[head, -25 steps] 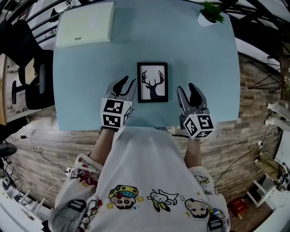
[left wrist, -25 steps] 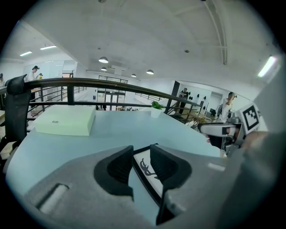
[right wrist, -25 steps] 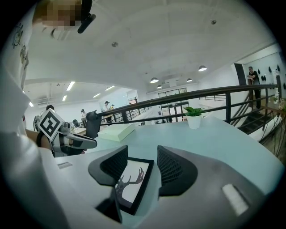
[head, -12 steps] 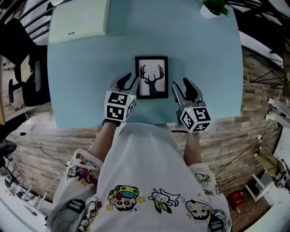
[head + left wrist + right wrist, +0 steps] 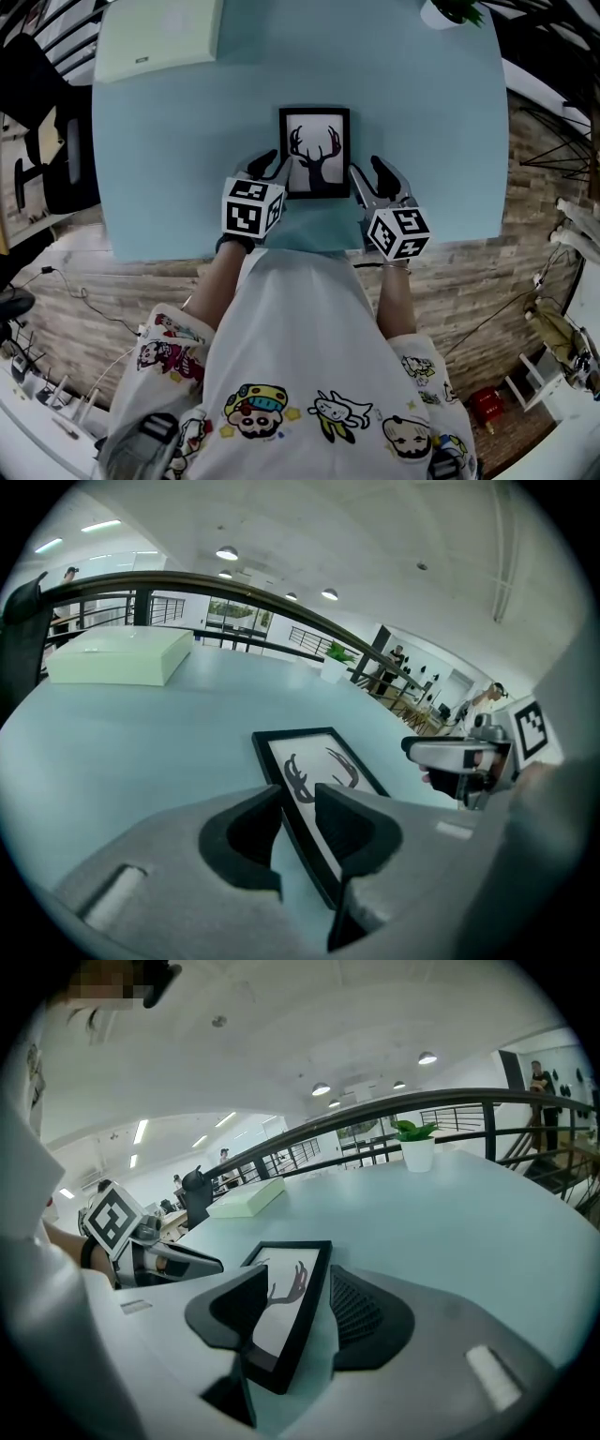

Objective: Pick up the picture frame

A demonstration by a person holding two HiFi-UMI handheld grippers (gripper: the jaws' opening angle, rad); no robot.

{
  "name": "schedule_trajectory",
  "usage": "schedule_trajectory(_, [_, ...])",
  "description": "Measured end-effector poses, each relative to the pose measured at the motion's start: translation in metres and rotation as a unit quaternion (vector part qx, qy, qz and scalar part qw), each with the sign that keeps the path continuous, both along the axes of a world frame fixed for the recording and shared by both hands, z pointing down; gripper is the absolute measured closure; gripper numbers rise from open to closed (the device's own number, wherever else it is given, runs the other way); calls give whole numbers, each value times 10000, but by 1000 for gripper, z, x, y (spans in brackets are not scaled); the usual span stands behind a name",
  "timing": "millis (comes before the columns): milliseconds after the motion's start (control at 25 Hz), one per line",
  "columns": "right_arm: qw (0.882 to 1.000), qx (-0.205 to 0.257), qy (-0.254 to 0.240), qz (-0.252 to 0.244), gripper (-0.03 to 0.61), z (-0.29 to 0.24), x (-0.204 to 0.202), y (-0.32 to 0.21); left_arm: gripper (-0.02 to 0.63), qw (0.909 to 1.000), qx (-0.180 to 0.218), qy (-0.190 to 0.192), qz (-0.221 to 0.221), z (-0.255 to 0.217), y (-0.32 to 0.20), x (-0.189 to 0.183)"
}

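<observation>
Jaws apart, astride picture frame (image 5: 314,150)

Head cam: up on my head, looking steeply down, far above the table (image 5: 169,141), my shirt (image 5: 309,356) filling the bottom. Left claw cam: rides my left claw (image 5: 298,799), low and close over the tabletop, facing along the jaws to the far edge. Right claw cam: same on my right claw (image 5: 300,1277), facing across toward the box (image 5: 246,1199). All three share the frame (image 5: 315,150); each claw cam catches the other claw.
</observation>
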State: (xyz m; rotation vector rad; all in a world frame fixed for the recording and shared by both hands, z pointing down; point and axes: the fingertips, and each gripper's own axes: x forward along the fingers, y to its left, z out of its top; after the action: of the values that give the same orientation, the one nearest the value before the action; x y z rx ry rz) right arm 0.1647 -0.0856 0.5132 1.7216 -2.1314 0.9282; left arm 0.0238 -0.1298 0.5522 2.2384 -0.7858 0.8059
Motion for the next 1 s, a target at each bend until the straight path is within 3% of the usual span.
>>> schedule_trajectory(1000, [9990, -224, -324, 193, 371, 22, -5, 2, 520, 9961, -686, 21, -552, 35, -5, 4])
